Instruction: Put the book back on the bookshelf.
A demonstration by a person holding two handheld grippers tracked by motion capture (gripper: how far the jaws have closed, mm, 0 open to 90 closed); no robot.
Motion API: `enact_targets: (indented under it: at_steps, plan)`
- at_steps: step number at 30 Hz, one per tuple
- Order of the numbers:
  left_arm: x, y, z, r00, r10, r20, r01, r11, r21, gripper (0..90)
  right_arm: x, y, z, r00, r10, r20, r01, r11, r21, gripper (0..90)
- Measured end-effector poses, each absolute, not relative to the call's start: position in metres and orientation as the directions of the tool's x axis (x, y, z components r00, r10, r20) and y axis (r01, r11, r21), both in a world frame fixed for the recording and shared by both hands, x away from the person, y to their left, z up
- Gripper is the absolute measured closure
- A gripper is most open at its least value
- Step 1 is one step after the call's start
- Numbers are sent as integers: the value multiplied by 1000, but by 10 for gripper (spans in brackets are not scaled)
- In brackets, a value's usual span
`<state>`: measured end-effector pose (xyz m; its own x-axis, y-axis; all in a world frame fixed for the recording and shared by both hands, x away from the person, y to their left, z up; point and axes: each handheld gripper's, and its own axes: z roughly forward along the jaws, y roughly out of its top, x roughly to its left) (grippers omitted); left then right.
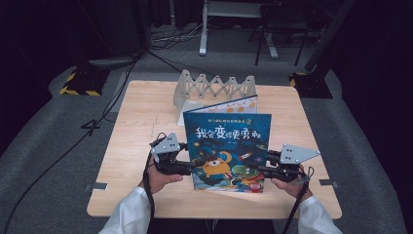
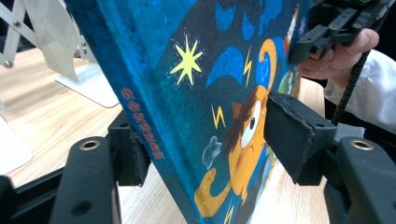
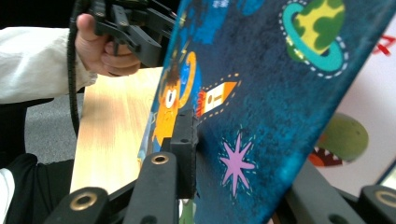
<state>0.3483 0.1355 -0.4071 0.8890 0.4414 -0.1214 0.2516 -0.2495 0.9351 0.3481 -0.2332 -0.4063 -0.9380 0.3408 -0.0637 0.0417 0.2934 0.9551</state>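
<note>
You hold the blue book [image 1: 227,146] up with both grippers' fingers squeezing its sides; loosen one, and it may flop onto the bench [image 1: 136,122].

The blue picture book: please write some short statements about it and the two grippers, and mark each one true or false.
1. The blue picture book stands upright on the table. True.
2. The left gripper has its jaws on the book. True.
3. The right gripper hangs open, away from the book. False: its jaws clamp the book's edge.
4. The white folding rack lies in front of the book. False: it stands behind it.
</note>
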Motion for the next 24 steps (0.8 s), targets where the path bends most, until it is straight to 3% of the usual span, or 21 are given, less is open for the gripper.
enact_targets:
  at_steps: [3,7,12,18,24]
  plan:
    - [342,136,-401,891,445,-90,214,-237,948,457,350,-235,-407,-933,354,-57,53,292,955,676]
    - [334,130,-398,885,464,-42,176,-249,952,473,353,-237,-410,-927,372,-50,62,284,957,639]
    - [326,126,-400,886,465,3,127,-247,961,641,353,-242,-418,-902,429,-46,81,273,959,589]
    - [317,118,-415,897,442,15,121,-278,953,677,344,-249,-424,-885,461,-62,68,261,963,575]
    - [311,109,-436,906,423,23,124,-316,941,716,341,-253,-430,-861,506,-53,90,254,963,497]
